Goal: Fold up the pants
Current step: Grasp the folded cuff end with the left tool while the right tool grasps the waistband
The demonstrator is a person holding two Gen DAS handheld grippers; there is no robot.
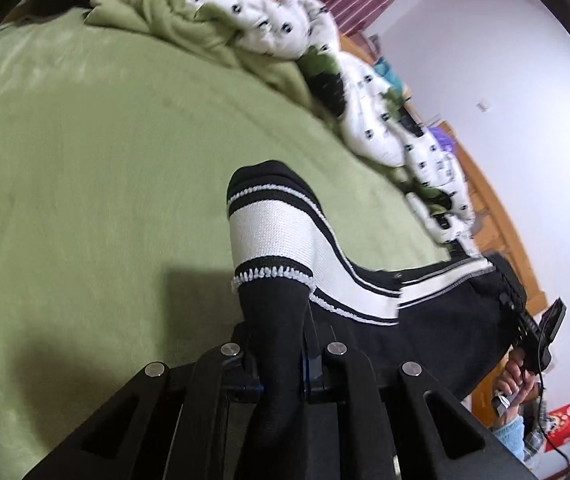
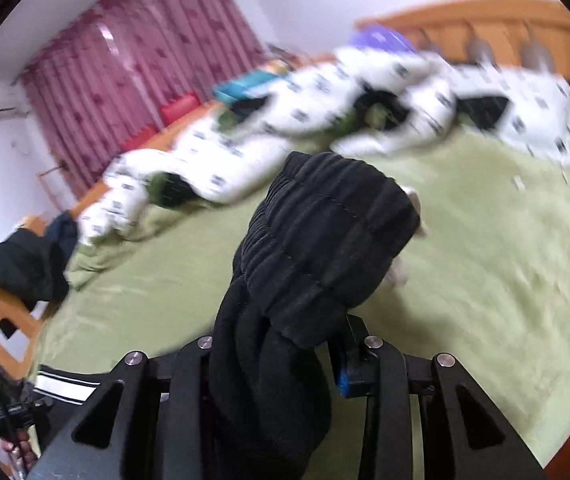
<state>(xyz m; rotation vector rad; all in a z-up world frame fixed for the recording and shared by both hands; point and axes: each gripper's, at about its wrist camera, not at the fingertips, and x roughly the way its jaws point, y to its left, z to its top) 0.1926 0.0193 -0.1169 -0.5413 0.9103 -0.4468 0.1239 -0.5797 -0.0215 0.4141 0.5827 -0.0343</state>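
Starting on your left: your left gripper (image 1: 275, 344) is clenched on the striped cuff end of the pants (image 1: 425, 320). A black knit band runs between the jaws, and beyond it the cuff (image 1: 271, 224) stands up with a wide white band and thin black and white stripes. The rest of the garment stretches away to the right as a black sheet with a white stripe, held above the green bedspread (image 1: 85, 168). At the far right edge of that view you can see your other hand on its handle.

Moving right: your right gripper (image 2: 281, 344) is clamped on the waistband (image 2: 325, 232), a thick bunch of black ribbed elastic that bulges up past the fingers. A small pale piece, perhaps a label or drawstring end, peeks out beside it; too blurred to tell. Behind lies a rumpled white patterned duvet (image 2: 245, 160) against the wooden headboard (image 2: 485, 28).

The pants look soft, light and limp: they sag between your two holds and will not keep a shape alone. The knit cuff and elastic waist are the thickest, least slippery parts, so those are good places to grip. Expect the loose middle to droop and crease unless you keep it taut while lowering it flat.
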